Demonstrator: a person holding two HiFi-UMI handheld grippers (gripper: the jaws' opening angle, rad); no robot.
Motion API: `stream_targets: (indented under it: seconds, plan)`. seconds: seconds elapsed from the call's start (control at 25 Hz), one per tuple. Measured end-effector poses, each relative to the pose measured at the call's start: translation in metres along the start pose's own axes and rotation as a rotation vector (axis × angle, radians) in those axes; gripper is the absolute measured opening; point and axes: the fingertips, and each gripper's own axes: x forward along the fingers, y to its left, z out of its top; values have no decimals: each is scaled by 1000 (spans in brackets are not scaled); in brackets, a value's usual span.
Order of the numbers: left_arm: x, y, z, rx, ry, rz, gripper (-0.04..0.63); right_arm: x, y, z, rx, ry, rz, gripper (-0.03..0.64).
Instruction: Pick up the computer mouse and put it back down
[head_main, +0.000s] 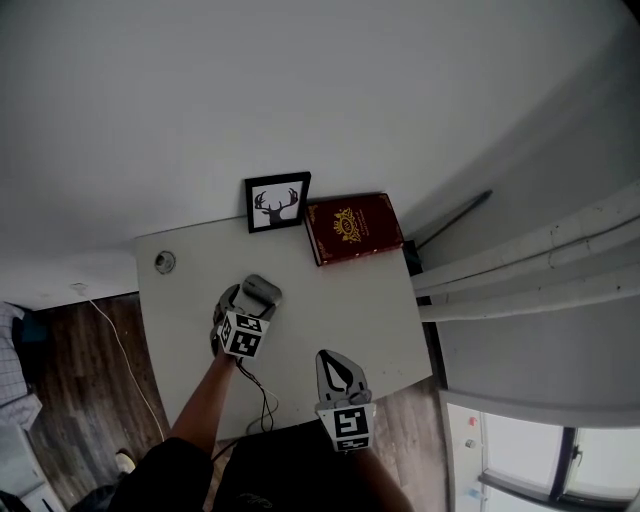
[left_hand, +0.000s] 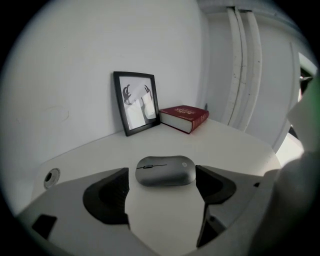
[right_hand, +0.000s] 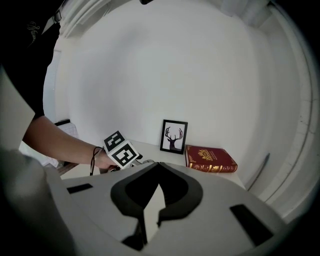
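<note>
The left gripper sits at centre-left of the head view, above the white table and pitched down towards the tabletop. The bare forearm behind it rises from the lower left of the frame, with a dark band at the wrist. The marker cube faces the camera.

In the left gripper view the jaws are spread wide. The grey mouse lies flat on the table between the two jaw tips, at the centre of the frame, set crosswise with its scroll wheel towards the left. The pads do not clamp it. A narrow gap shows at the left tip, and contact at the right tip cannot be determined.

The right gripper is at lower centre of the head view, near the table's lower edge, pointing up the frame. Its jaws are pressed together with nothing between them.

A framed deer picture and a red book stand side by side at the table's upper edge, against the wall
</note>
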Motion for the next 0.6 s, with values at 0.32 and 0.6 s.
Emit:
stream_targets:
  seconds: [0.32,0.6]
  plan:
    - [-46,-19,13,-27,-92,-3,275,-1,5,2,5,-15,34,20]
    - [-97,-50,24,-20,-194,44,21,-2,8,10,-13,-68,104,20]
